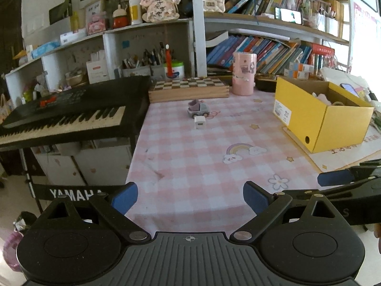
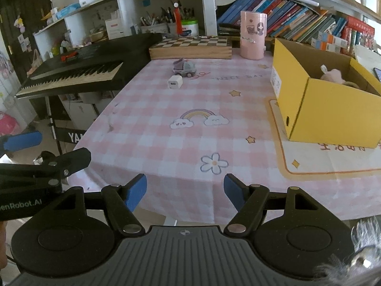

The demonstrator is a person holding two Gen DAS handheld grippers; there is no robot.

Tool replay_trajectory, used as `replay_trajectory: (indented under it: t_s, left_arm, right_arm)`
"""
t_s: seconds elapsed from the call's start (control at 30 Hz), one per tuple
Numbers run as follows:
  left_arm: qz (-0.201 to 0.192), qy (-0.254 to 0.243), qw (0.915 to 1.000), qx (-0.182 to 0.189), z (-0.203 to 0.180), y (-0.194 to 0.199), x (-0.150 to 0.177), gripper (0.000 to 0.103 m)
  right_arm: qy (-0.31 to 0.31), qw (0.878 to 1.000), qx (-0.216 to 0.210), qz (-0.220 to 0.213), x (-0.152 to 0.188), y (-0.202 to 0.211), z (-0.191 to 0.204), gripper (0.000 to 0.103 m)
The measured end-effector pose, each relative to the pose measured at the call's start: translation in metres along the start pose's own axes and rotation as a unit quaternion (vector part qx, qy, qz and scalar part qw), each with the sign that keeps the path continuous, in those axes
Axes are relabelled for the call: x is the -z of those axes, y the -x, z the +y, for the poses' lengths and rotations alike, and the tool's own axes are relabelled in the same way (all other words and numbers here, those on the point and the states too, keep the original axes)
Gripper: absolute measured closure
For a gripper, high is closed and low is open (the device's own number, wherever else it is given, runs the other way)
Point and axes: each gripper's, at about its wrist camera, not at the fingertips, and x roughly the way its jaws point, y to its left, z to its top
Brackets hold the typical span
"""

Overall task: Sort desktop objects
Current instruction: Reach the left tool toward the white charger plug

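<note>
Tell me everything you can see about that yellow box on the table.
The yellow cardboard box is an open-topped, lidless shoebox shape with a brown inside. One side wall carries a white printed label, and an end wall has a small round hole. It stands upright at the table's right side on a cream paper mat laid over the pink checked tablecloth. A pale pink soft toy lies inside. Neither tool touches it.
</note>
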Motion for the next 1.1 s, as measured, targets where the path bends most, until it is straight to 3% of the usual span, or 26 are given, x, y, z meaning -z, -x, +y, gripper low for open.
replay_trajectory:
  t_s: [0.7, 1.1]
  left_arm:
    - [0.01, 0.021, 0.9993, -0.03, 0.001, -0.071, -0.053, 0.006]
    - [0.008, 0.034, 0.9973, -0.065, -0.003, -0.098, -0.077, 0.006]
  right_arm:
    - [0.022, 0.999, -0.028, 0.001, -0.076, -0.065, -0.03, 0.032]
    - [0.042, 0.998, -0.057, -0.003, -0.115, -0.096, -0.047, 0.032]
